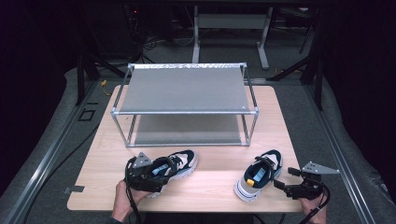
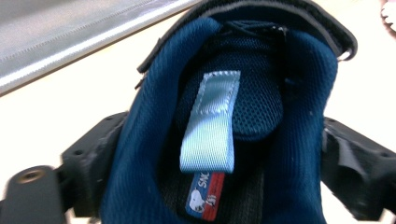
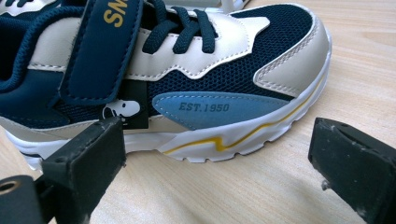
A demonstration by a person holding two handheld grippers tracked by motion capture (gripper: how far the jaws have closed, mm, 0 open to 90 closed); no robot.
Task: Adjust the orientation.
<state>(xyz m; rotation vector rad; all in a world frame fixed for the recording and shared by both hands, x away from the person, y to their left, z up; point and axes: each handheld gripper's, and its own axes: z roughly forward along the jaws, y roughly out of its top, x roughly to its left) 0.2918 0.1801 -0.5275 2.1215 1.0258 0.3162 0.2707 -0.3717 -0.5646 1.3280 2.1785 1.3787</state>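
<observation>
Two navy, white and cream sneakers lie on the wooden table (image 1: pixel 215 186). The left sneaker (image 1: pixel 182 162) lies on its side at the front left, toe pointing right. My left gripper (image 1: pixel 156 175) straddles its heel; in the left gripper view the blue heel collar (image 2: pixel 140 154) with its pale blue pull loop (image 2: pixel 210 126) sits between the jaws of my left gripper (image 2: pixel 224 140), which stand wide beside it. The right sneaker (image 1: pixel 259 177) stands upright at the front right. My right gripper (image 1: pixel 286 178) is open just right of it, and the sneaker's side (image 3: pixel 205 70) lies beyond my right gripper (image 3: pixel 219 156).
A two-shelf metal-framed rack (image 1: pixel 184 88) stands at the back of the table, its lower shelf (image 1: pixel 187 130) facing the sneakers. Bare wood lies between the two sneakers and in front of the rack. A hand (image 1: pixel 122 203) holds the left gripper at the table's front edge.
</observation>
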